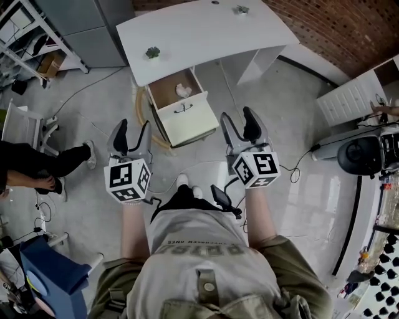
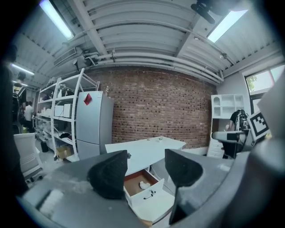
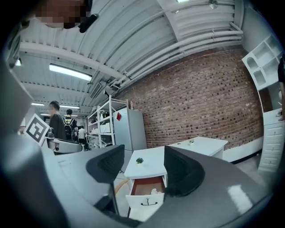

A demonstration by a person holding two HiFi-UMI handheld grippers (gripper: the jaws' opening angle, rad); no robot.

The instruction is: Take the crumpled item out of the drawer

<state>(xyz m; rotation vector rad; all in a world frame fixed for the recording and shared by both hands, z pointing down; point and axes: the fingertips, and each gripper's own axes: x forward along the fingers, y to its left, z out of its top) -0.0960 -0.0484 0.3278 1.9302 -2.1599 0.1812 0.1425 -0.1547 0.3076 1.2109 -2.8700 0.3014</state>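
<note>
A white desk (image 1: 206, 31) stands ahead with its top drawer (image 1: 182, 109) pulled out. A white crumpled item (image 1: 183, 91) lies inside on the brown drawer floor. It also shows as the crumpled item (image 2: 144, 184) in the left gripper view and as the crumpled item (image 3: 154, 191) in the right gripper view. My left gripper (image 1: 133, 134) is held open well short of the drawer, nothing between its jaws. My right gripper (image 1: 239, 123) is open too, level with the drawer front and to its right, empty.
A small potted plant (image 1: 153, 53) sits on the desk's left corner and another small object (image 1: 240, 9) at its far end. A seated person's legs (image 1: 47, 162) are at the left. A white shelf unit (image 1: 352, 96) and a black machine (image 1: 361, 154) stand at the right. Cables lie on the floor.
</note>
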